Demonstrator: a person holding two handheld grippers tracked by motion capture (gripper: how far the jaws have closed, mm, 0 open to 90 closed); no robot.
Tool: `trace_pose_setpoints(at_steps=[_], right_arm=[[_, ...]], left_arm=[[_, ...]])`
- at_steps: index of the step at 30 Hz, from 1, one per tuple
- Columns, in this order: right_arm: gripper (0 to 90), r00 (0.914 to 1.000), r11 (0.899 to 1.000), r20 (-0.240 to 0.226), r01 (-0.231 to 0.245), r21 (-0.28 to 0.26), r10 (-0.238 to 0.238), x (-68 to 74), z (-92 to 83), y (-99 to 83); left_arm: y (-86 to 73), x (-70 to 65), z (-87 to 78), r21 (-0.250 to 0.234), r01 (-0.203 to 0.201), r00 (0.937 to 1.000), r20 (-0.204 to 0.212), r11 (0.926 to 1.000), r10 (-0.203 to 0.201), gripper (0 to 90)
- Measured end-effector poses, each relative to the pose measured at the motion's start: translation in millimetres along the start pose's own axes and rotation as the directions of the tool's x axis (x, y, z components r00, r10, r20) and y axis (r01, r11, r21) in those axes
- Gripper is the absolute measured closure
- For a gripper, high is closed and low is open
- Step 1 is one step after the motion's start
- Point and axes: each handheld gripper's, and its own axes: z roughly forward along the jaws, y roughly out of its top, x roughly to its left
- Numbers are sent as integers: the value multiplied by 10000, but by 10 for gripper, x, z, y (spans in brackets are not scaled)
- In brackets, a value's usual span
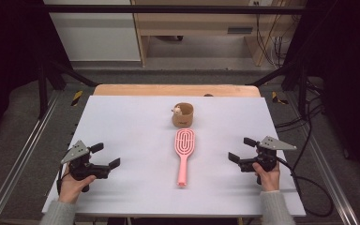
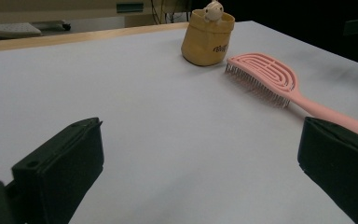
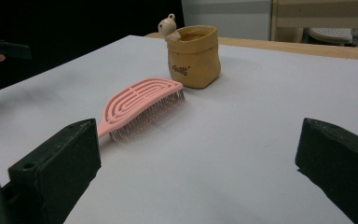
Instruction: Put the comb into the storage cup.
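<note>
Grippers at the near edge of the white table (image 1: 122, 117): left gripper (image 1: 107, 157) and right gripper (image 1: 242, 150), both released, jaws wide apart and holding nothing. Between them lies the pink hairbrush (image 1: 184, 154), handle near, head far. Just beyond stands the tan pouch (image 1: 183, 116) with a small figure (image 1: 176, 110) at its rim.

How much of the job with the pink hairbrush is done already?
Nothing looks done yet. The pink hairbrush lies bristles down on the white table, its head close to the tan bear pouch. The left gripper and right gripper wait open and empty on either side of it. Picking up the brush, probably to go in the pouch, is all still left.
</note>
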Motion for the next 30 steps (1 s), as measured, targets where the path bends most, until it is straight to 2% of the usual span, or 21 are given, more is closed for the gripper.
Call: trace_pose_setpoints(at_steps=[14, 30], right_arm=[[5, 9999, 9999, 43, 91, 80, -92, 24, 3, 19], [38, 9983, 9972, -99, 580, 467, -576, 242, 145, 125]], left_arm=[[-10, 12, -3, 7, 45, 10000, -54, 10000, -45, 3], [-17, 27, -4, 22, 152, 9999, -41, 9999, -152, 3]])
